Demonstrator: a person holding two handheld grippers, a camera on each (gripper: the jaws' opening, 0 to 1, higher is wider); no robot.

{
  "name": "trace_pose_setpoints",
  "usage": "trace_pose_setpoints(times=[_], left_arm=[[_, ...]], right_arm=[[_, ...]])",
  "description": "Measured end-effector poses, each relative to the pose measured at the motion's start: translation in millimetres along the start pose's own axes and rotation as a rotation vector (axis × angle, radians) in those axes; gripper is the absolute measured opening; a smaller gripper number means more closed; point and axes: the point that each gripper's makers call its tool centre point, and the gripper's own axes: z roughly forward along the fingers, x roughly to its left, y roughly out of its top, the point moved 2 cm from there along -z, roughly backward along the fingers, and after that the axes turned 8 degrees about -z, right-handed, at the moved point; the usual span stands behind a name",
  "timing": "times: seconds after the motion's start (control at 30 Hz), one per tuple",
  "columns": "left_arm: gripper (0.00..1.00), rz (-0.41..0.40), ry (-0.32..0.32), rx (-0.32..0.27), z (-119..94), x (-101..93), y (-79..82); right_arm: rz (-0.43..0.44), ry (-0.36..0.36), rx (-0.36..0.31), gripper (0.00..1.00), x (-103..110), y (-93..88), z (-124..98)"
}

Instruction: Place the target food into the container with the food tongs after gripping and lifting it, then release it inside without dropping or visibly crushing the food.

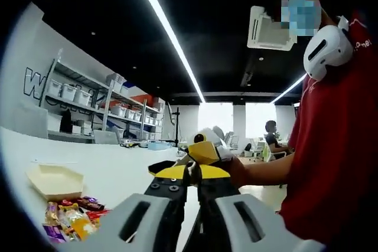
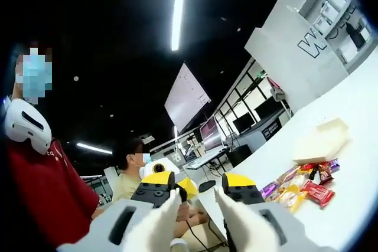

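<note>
The snack packets (image 1: 71, 216) lay in a small pile on the white table (image 1: 118, 175), just beside the pale container (image 1: 54, 181), which was empty and a bit farther from the camera. In right gripper view the same packets (image 2: 301, 188) lay near the container (image 2: 322, 140), w/ nothing gripping them. Left gripper (image 1: 189, 175) was held up off the table, jaws almost together, holding nothing. Right gripper (image 2: 198, 196) had its jaws apart, also w/ nothing between. A person in a red shirt (image 1: 336, 146) stood close by.
</note>
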Motion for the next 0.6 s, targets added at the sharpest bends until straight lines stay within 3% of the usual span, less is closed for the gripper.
trace_pose_setpoints(times=[0.23, 0.4, 0.5, 0.6], left_arm=[[0.03, -0.012, -0.018, 0.023, 0.4, 0.0, -0.5], [0.02, -0.157, -0.044, -0.025, 0.9, -0.5, -2.9], [0.02, -0.173, -0.048, -0.040, 1.3, 0.1, -2.7], [0.01, -0.262, -0.075, -0.068, 2.5, -1.3, -1.3]], right_arm=[[0.009, 0.005, 0.014, 0.27, 0.5, -1.4, -0.8], [-0.035, 0.008, 0.002, 0.28, 3.0, 1.0, -1.7], [-0.030, 0.010, 0.000, 0.28, 3.0, 2.1, -1.5], [-0.042, 0.016, -0.008, 0.29, 4.0, 4.4, -1.7]])
